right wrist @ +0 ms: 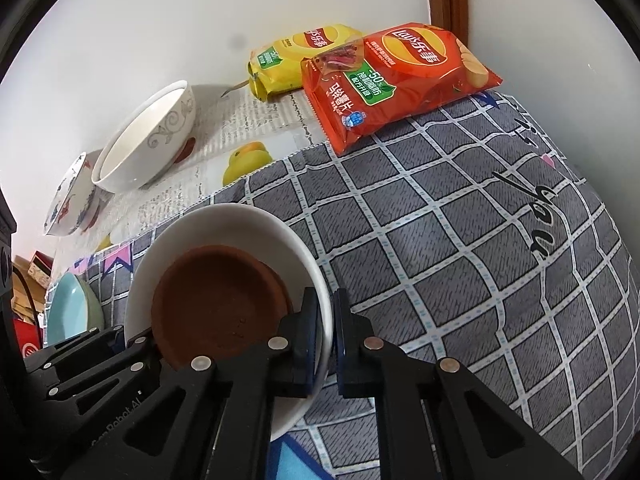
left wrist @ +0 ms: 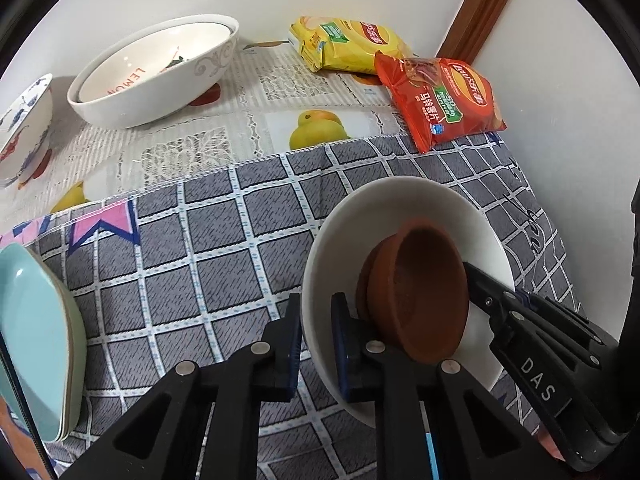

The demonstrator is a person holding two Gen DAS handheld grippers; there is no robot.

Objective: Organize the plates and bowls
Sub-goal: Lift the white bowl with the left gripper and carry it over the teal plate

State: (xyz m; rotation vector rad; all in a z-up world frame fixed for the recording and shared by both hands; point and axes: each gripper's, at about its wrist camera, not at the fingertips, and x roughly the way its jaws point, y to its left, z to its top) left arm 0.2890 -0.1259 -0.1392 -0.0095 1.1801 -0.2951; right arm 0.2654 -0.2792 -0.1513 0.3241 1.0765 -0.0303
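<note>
Left wrist view first: our left gripper [left wrist: 316, 344] has its jaws clamped on the near rim of a white bowl [left wrist: 420, 204], one finger outside the wall and one inside. Inside that bowl sits a brown clay dish [left wrist: 424, 284], tilted against the far wall. Our right gripper [left wrist: 516, 320] reaches in from the right and grips the opposite rim. From the right wrist view, the right gripper [right wrist: 325, 340] likewise has its jaws closed on the white bowl [right wrist: 224, 220] at its rim, with the brown clay dish [right wrist: 220, 304] just left of the inner finger, and the left gripper [right wrist: 100, 356] shows at the lower left edge. We see the bowl over a grey checked cloth [left wrist: 200, 264] on the table. At the left edge lies a stack of pale blue plates [left wrist: 36, 340]. Further back, on a fruit-print cloth [left wrist: 256, 120], stand a large white bowl [left wrist: 156, 72] with another nested in it and a small patterned bowl [left wrist: 24, 124]. A yellow chip bag [left wrist: 348, 40] and a red chip bag [left wrist: 444, 100] lie near the wall.
</note>
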